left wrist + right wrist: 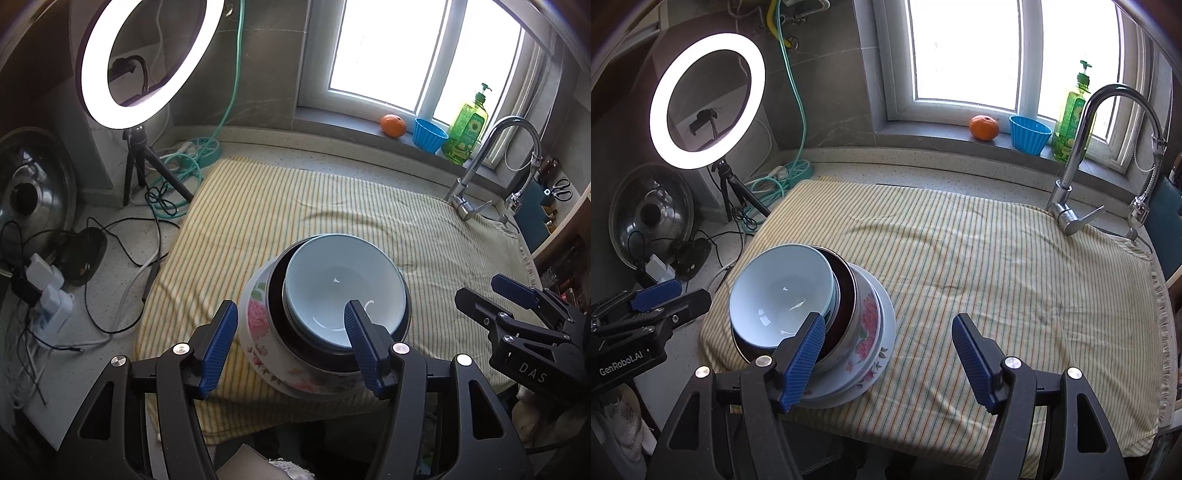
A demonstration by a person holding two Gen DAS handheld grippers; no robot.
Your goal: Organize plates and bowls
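Observation:
A stack stands on the striped cloth (332,206). From the bottom it is a floral plate (875,365), a floral bowl (255,317), a dark metal bowl (277,284) and a light blue bowl (332,280) on top. My left gripper (291,306) hovers open just in front of the stack, touching nothing. The right wrist view shows the same stack (783,291) at centre left, with the left gripper (683,291) off to its left. My right gripper (888,318) stands open and empty over the cloth (997,258), right of the stack. It also shows at the far right of the left wrist view as the right gripper (491,291).
A lit ring light (707,99) on a tripod, a pot lid (650,218), cables and a power strip (51,306) crowd the counter's left. A faucet (1075,155) rises at the right rear. On the sill sit an orange (983,127), a blue cup (1030,133) and a green soap bottle (1071,118).

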